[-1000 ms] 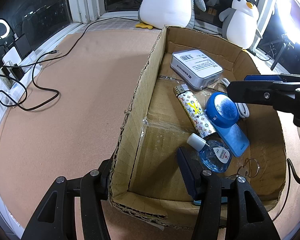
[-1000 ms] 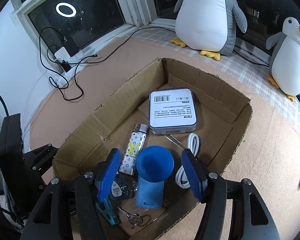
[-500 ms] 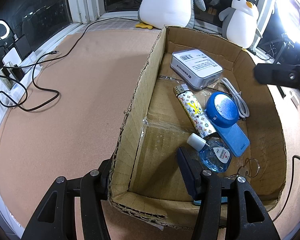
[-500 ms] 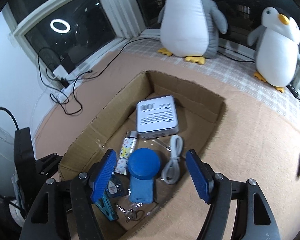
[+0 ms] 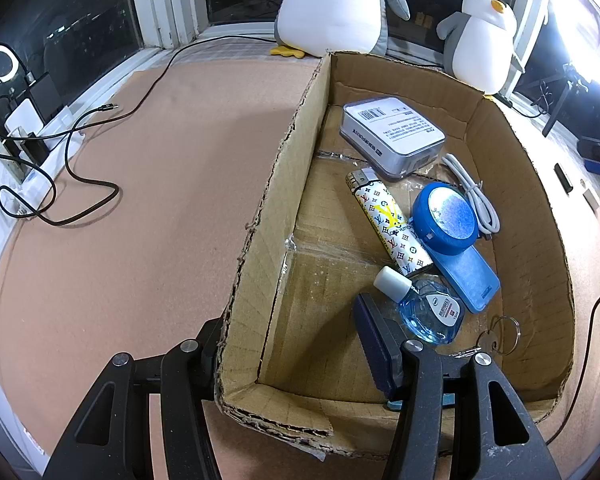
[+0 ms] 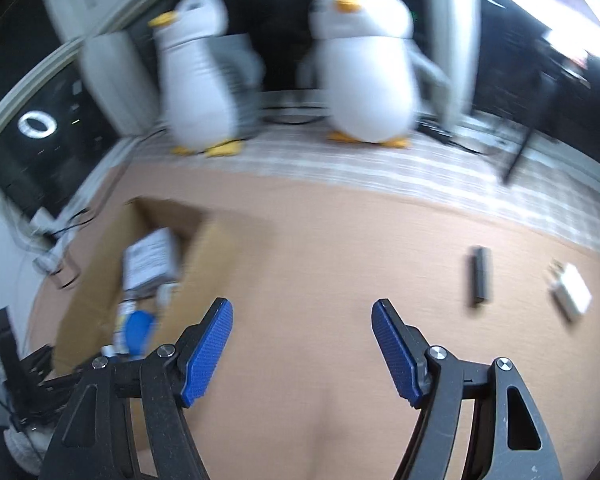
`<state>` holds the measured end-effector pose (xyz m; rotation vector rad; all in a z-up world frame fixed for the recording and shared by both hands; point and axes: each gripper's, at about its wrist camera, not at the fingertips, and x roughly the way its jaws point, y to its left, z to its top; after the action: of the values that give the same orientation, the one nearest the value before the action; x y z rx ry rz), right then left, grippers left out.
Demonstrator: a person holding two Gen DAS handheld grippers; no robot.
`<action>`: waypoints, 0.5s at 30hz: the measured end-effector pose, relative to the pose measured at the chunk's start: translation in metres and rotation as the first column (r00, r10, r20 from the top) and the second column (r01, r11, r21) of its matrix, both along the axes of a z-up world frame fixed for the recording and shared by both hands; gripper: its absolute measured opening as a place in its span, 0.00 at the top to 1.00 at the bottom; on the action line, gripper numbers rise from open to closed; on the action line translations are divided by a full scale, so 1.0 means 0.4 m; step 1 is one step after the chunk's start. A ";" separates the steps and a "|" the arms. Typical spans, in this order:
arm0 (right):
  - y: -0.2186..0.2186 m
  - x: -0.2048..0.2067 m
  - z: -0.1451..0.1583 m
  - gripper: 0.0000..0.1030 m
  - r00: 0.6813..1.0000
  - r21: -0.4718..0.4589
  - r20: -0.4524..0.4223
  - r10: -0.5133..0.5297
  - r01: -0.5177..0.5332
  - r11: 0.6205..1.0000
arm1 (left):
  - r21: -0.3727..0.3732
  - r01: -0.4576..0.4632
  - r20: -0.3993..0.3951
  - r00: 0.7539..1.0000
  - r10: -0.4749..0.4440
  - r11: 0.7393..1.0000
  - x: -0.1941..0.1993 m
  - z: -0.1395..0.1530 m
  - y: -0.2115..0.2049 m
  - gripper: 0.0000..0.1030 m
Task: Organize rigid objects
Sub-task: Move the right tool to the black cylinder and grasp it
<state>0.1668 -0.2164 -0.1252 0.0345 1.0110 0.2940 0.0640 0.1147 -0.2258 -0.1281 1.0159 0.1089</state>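
Note:
An open cardboard box (image 5: 284,168) holds a labelled grey tin (image 5: 392,136), a patterned lighter (image 5: 388,224), a round blue disc (image 5: 446,216) on a flat blue case (image 5: 468,280), a small blue bottle (image 5: 428,314), a white cable (image 5: 474,198) and a key ring (image 5: 502,334). My left gripper (image 5: 290,320) is open and straddles the box's near left corner, one finger outside and one inside. My right gripper (image 6: 302,308) is open and holds nothing over the bare tan surface right of the box (image 6: 204,248). A black stick (image 6: 480,276) and a white adapter (image 6: 570,290) lie ahead to its right.
Two plush penguins (image 6: 200,76) (image 6: 368,72) stand by the window at the back. Black cables (image 5: 80,168) and a power strip lie at the far left edge. The right wrist view is motion-blurred. Open tan surface lies left of the box.
My right gripper has swung from above the box out to the right, over the surface near the black stick and white adapter. The left gripper and the box contents have not moved.

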 end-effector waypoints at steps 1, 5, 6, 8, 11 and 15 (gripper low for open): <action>-0.027 0.007 -0.004 0.34 1.000 -0.008 -0.008 -0.026 0.026 1.000 | 0.001 0.000 0.000 1.000 0.000 1.000 0.000 0.000 -0.001 0.43; -0.130 0.039 -0.022 0.34 0.992 -0.050 -0.027 -0.124 0.122 0.991 | 0.004 0.001 -0.001 1.000 -0.001 1.000 -0.001 -0.001 -0.004 0.43; -0.150 0.045 -0.026 0.34 0.990 -0.056 -0.030 -0.139 0.137 0.989 | 0.005 0.002 -0.001 1.000 -0.002 1.000 -0.001 -0.001 -0.004 0.43; -0.185 0.060 -0.034 0.34 0.985 -0.069 -0.034 -0.168 0.166 0.984 | 0.006 0.002 -0.001 1.000 -0.002 1.000 -0.001 -0.001 -0.003 0.43; -0.227 0.087 -0.050 0.35 0.979 -0.083 -0.043 -0.200 0.196 0.977 | 0.005 0.001 -0.001 1.000 -0.001 1.000 -0.001 -0.001 -0.004 0.43; -0.250 0.116 -0.068 0.42 0.975 -0.095 -0.068 -0.211 0.204 0.974 | 0.005 0.001 0.000 1.000 -0.001 1.000 -0.001 -0.001 -0.004 0.43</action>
<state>0.2130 -0.3165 -0.1526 0.0727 1.0869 0.0575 0.0637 0.1132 -0.2262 -0.1231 1.0161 0.1102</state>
